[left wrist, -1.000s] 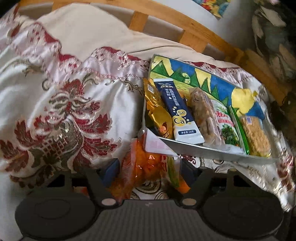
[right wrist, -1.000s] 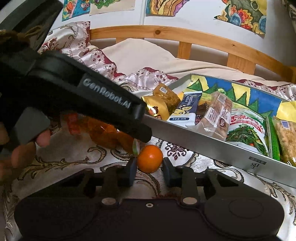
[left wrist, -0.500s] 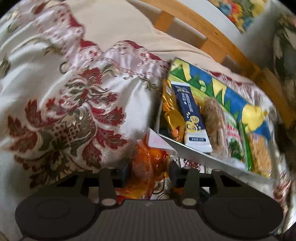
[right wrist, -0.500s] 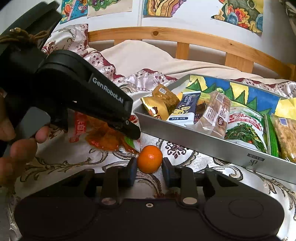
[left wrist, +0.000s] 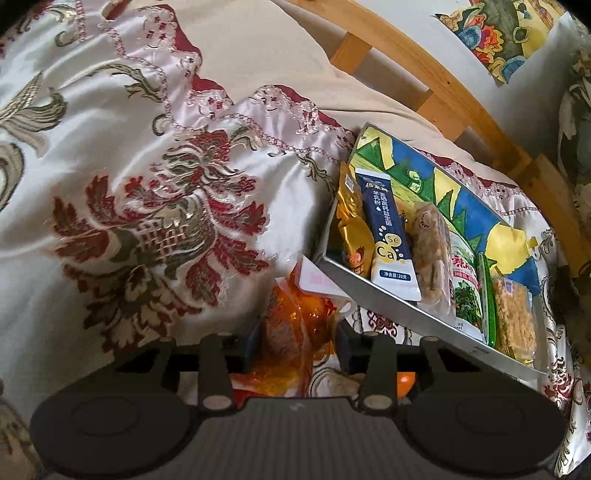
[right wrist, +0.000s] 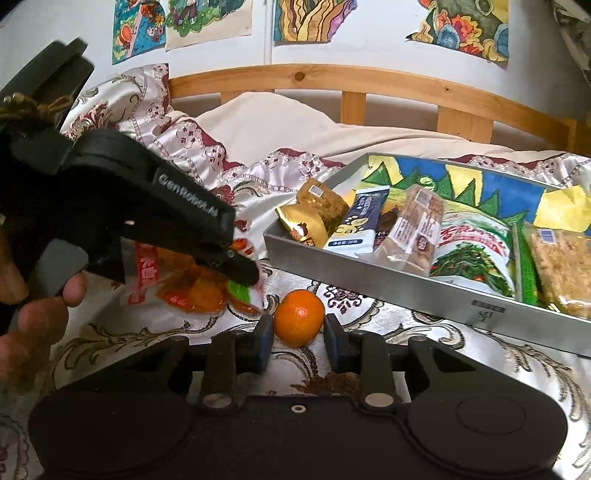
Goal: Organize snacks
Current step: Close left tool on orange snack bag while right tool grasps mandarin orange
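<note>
My left gripper (left wrist: pixel 295 334) is shut on an orange snack packet (left wrist: pixel 291 325) and holds it just above the bedspread, left of the grey tray (left wrist: pixel 369 290). In the right wrist view the same packet (right wrist: pixel 192 284) hangs under the left gripper (right wrist: pixel 240 271). My right gripper (right wrist: pixel 298 332) is closed around a small orange mandarin (right wrist: pixel 299 316) lying on the bedspread in front of the tray (right wrist: pixel 406 291). The tray holds several snacks: a gold pouch (right wrist: pixel 314 218), a blue milk-powder sachet (right wrist: pixel 360 221), a clear cracker pack (right wrist: pixel 413 232), a green pickle bag (right wrist: pixel 476 254).
A patterned satin quilt (left wrist: pixel 147 206) is bunched up at the left. A wooden bed rail (right wrist: pixel 369 85) runs along the back, with drawings on the wall (right wrist: pixel 314 18) above it. The tray leans on the bedding, its far side raised.
My left gripper's fingers have closed on the orange packet and lifted it slightly toward the tray's corner. My right gripper has stayed around the mandarin.
</note>
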A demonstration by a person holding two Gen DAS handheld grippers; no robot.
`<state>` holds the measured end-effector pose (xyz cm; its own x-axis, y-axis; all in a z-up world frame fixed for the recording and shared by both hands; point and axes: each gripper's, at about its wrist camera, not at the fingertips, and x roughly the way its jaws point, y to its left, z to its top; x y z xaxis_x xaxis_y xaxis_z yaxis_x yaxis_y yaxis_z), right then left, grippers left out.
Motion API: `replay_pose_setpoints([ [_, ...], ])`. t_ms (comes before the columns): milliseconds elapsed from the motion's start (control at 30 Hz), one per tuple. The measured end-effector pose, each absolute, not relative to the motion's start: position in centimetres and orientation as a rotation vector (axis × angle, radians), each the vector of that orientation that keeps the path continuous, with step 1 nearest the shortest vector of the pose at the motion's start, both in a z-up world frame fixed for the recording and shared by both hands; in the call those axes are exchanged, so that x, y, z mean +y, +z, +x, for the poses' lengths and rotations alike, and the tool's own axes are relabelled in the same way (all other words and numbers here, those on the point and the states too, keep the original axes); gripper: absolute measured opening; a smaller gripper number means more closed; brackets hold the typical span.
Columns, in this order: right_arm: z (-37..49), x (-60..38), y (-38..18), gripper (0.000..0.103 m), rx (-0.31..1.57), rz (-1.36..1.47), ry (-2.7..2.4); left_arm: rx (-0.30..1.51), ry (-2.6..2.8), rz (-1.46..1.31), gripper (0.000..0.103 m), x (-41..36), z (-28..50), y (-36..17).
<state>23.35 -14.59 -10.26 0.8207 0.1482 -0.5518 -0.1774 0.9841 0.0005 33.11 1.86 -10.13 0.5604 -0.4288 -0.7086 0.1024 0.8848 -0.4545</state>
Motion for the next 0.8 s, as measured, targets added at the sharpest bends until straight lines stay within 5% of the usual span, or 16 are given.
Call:
replay_pose_setpoints([
  [800, 10.0, -17.0, -1.8, 0.031, 0.479, 0.015, 0.157, 0.794, -0.375, -0.381, 0.044, 3.6, 19.1, -1.3],
])
